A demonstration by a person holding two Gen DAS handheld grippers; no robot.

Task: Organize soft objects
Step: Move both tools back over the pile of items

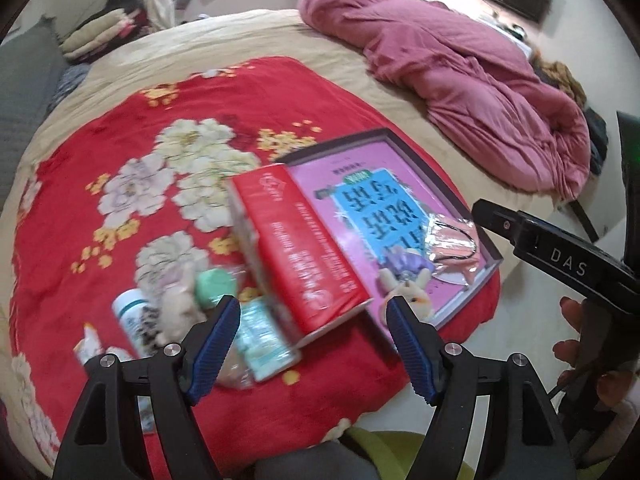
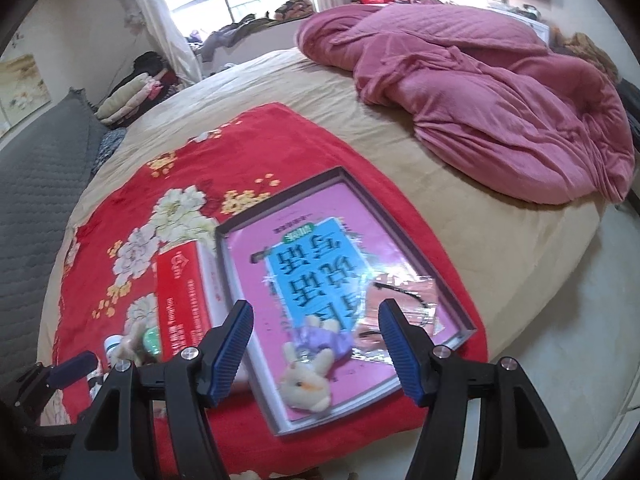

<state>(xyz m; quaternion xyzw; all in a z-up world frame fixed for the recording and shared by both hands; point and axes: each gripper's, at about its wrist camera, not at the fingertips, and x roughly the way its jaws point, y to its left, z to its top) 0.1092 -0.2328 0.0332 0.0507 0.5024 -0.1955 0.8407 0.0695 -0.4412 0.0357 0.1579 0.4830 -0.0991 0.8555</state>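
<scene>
Both claws hang released and empty over the near edge of the bed [image 2: 500,216]. The left claw [image 1: 314,340] has its jaws spread wide above a loose heap on the red flowered blanket [image 1: 120,140]; the right claw [image 2: 316,340] is just as wide open above a shallow tray [image 2: 404,216] lined with a pink and blue printed sheet.

Two soft things already lie in the tray's near end: a small plush rabbit [image 2: 306,384] with a purple cloth at its back, and a crinkly wrapped pack [image 2: 400,312] beside it. To the left of the tray lies a red box [image 1: 308,256], tilted against it. Past the box sits the rest of the heap: a beige plush toy [image 1: 180,308], a green round thing [image 1: 214,284], a packet of tissues [image 1: 260,336] and a white bottle [image 1: 132,316], all close together and blurred.

My reading is that the sorting is partway done, with the left claw about to pick the next soft piece. That calls for lowering onto the plush toy or the tissues while keeping clear of the hard bottle and the box, then carrying it across into the tray.
</scene>
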